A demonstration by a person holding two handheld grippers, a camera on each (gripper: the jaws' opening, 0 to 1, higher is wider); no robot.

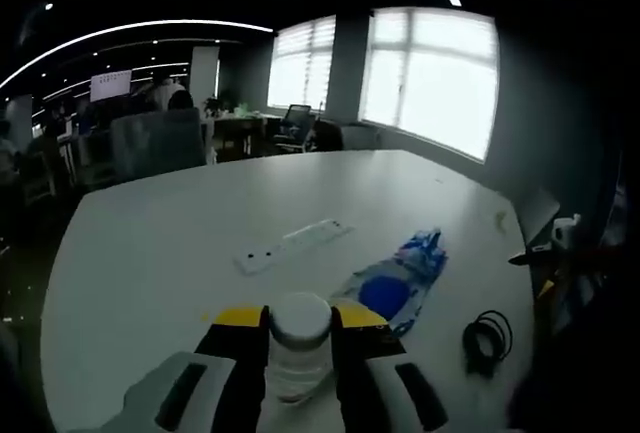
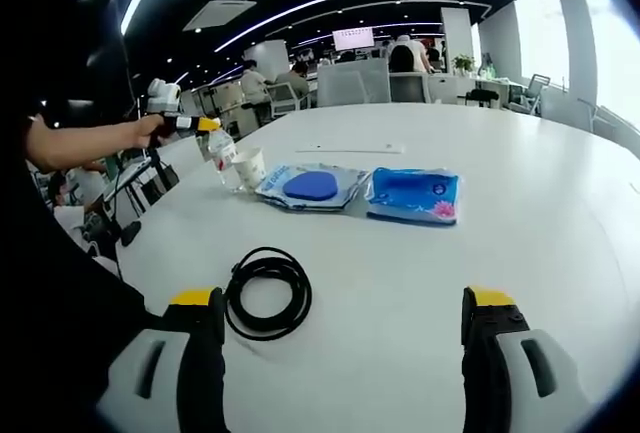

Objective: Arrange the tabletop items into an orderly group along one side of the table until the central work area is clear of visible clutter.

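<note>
left tool clamps bottle, right tool wide open

left tool point(image 1: 300, 353) is closed around a white-capped bottle point(image 1: 299, 343) over the white worktop point(image 1: 150, 253). beyond: power strip point(image 1: 293, 244), blue packets point(image 1: 400, 278), coiled black cable point(image 1: 487, 338). right tool point(image 2: 340, 338) stands wide apart, holding nothing, the cable just before it.

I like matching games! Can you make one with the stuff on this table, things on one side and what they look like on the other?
Things:
1. cable
2. power strip
3. bottle
4. right gripper

Descriptions:
A. long, white, flat on the table
B. open, holding nothing
C. black, coiled in a ring
D. white cap, clamped by the left gripper

Pairs: 1-C, 2-A, 3-D, 4-B
</note>
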